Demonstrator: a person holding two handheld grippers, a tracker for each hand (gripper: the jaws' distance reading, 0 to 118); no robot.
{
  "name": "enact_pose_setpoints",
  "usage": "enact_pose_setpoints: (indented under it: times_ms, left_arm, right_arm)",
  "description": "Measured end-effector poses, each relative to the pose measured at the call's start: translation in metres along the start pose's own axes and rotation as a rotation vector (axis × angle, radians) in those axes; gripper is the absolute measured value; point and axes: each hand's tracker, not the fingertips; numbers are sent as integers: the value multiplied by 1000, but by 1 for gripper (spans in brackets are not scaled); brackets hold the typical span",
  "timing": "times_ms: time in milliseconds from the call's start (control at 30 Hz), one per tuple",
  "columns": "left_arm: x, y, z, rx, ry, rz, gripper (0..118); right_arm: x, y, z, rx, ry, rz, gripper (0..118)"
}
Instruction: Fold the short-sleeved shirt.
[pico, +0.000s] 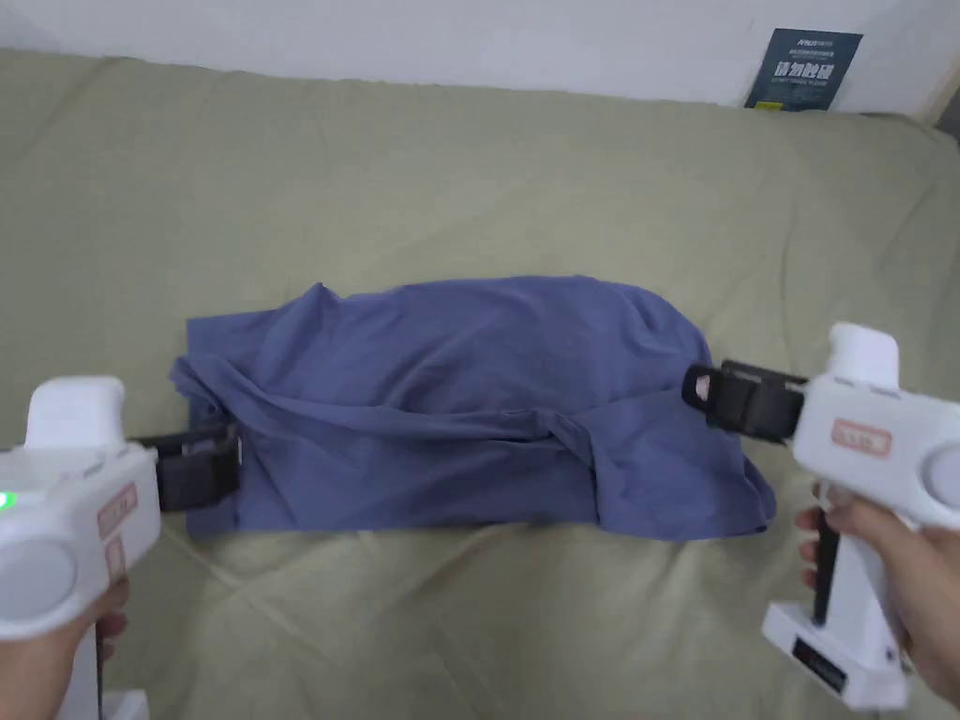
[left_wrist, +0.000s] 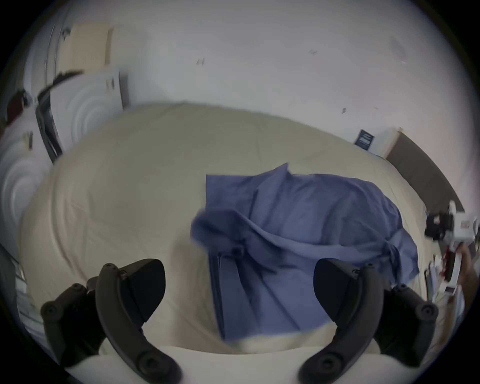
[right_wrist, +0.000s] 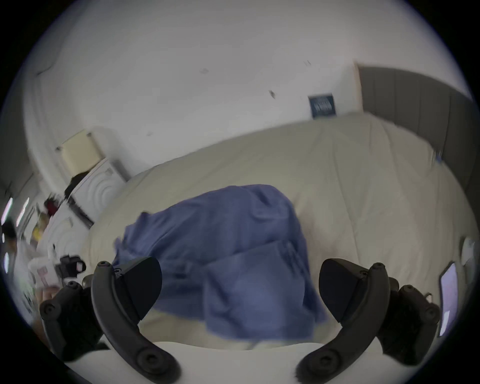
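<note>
While the blue short-sleeved shirt (pico: 469, 403) lies rumpled and partly folded across the middle of the bed (pico: 469, 169), I have one claw at each end of it. From my head view the left claw (pico: 202, 464) sits at about 9 o'clock of the shirt, its black tip right at the left edge of the cloth; I cannot tell from here whether it touches. The right claw (pico: 722, 394) sits at about 3 o'clock, its tip just at the right edge of the fabric. In the left gripper view my left claw (left_wrist: 239, 291) is released, jaws spread wide with nothing between them, the shirt (left_wrist: 298, 233) lying beyond at 12 to 1 o'clock. The right gripper view gives the same: the right claw (right_wrist: 240, 288) is released, jaws wide apart, the shirt (right_wrist: 220, 246) ahead on the pale olive bedcover (right_wrist: 363, 194). My hands hold both white handles. A dark blue sign (pico: 803, 68) leans at the wall, at 1 o'clock from the shirt; it carries white writing. Each handle bears a small red-printed label, too blurred to make out.
</note>
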Motion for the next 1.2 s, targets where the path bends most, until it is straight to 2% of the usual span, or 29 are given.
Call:
enact_pose_setpoints:
  times_ms: [67,133,200,233,267,300,333,367,433,500,633,667,700,733,767,800,833,867,1033,1067,1100,1133,1167,1200]
  left_arm:
    - [9,-24,36,26,29,-43,118]
    - [3,-55,46,60,48,-64,118]
    - [9,-78,63,25,59,-80,118]
    - [9,-87,69,19,67,-83,115]
    - [10,-94,75,20,61,-83,105]
    - [12,-100,80,12,49,-84,57]
    - [14,-104,80,-7,56,-77,3]
    - [12,-112,77,-43,75,-70,0]
    - [6,-108,68,-38,37,-64,0]
    - [9,-101,58,-42,31,-47,0]
    - [2,-72,12,-94,31,-30,2]
    - [1,-66,0,-112,34,-30,25]
    - [0,-59,-15,-140,32,-30,87]
    - [-1,-51,-28,-186,26,-25,118]
    - [-14,-55,-52,-214,26,-12,115]
    - [-13,-51,-59,-30,10,36,117]
    - [-9,-42,-74,-72,-10,-18,118]
    - [-7,-40,-86,-168,23,-6,118]
    - [-13,-42,-102,-237,51,-25,116]
    - [-12,-42,-103,-238,45,-24,110]
    - [-10,-40,-105,-251,32,-20,76]
    - [-11,-41,-107,-252,16,-22,17]
    - [-8,-41,-107,-218,21,-8,9]
    - [-4,-38,-106,-210,43,-35,9]
  right_arm:
    - [-20,-27,38,24,-6,83,118]
    - [-47,-58,78,76,-56,175,118]
    - [-59,-88,105,114,-54,215,115]
    - [-66,-100,116,113,-50,212,102]
    - [-72,-109,123,110,-50,212,71]
    - [-79,-117,126,84,-93,230,14]
    - [-84,-126,129,62,-147,258,0]
    - [-85,-133,132,88,-134,264,0]
    - [-87,-139,134,51,-76,245,0]
    - [-91,-145,134,51,-96,242,0]
    - [-88,-147,130,40,-73,225,0]
    - [-87,-146,128,39,-70,220,0]
    - [-87,-146,125,35,-72,213,0]
    - [-86,-146,123,30,-76,207,0]
    - [-85,-146,121,29,-77,201,0]
    - [-85,-144,118,28,-82,195,0]
    - [-84,-144,116,27,-87,189,0]
    - [-83,-143,114,25,-89,183,0]
    - [-78,-135,104,13,-117,174,0]
    - [-77,-133,102,9,-125,175,0]
    - [-75,-132,99,3,-136,176,0]
    - [-72,-129,95,-1,-153,175,0]
    - [-69,-127,91,-5,-166,174,0]
    - [-68,-121,87,-16,-177,172,0]
